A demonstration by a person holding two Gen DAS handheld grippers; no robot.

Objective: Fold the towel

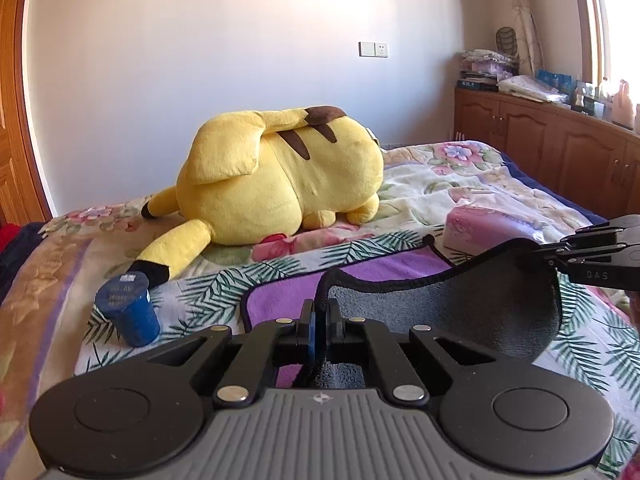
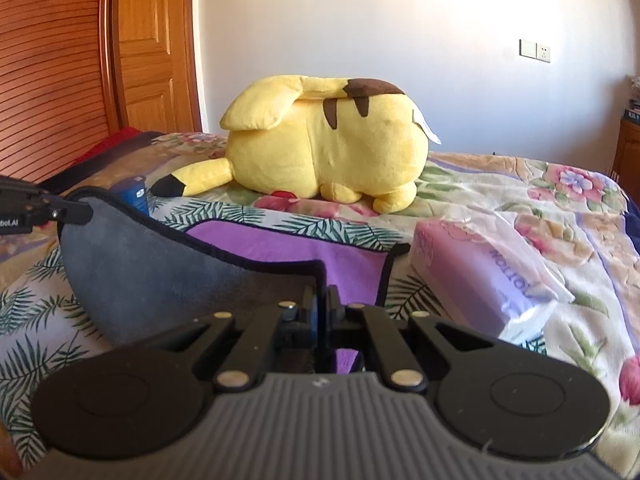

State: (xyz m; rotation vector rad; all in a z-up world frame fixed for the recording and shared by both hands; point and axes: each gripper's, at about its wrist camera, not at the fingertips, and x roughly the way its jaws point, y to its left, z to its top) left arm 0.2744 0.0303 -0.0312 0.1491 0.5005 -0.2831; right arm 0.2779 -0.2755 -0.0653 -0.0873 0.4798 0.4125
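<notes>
Legible on the right gripper, seen side-on from the left wrist view: "DAS"; on the left gripper, seen from the right wrist view: "bot.AI", start cut off. Printed on the pink tissue pack: "COTTON" in part, upside down. Label on the blue cup too small to read. Both grippers held level and low over the bed, side by side, pointing toward the far wall. Left gripper closed fully on a hem of the towel; right gripper likewise clamped tight on the towel at its black-bound edge. Towel grey on the lifted face, purple on the face lying flat, raised at the near edge and curled back between the two tools, remainder spread on the leaf-print bedcover. Yellow plush toy lying beyond the towel; cup left of it, tissue pack right.
</notes>
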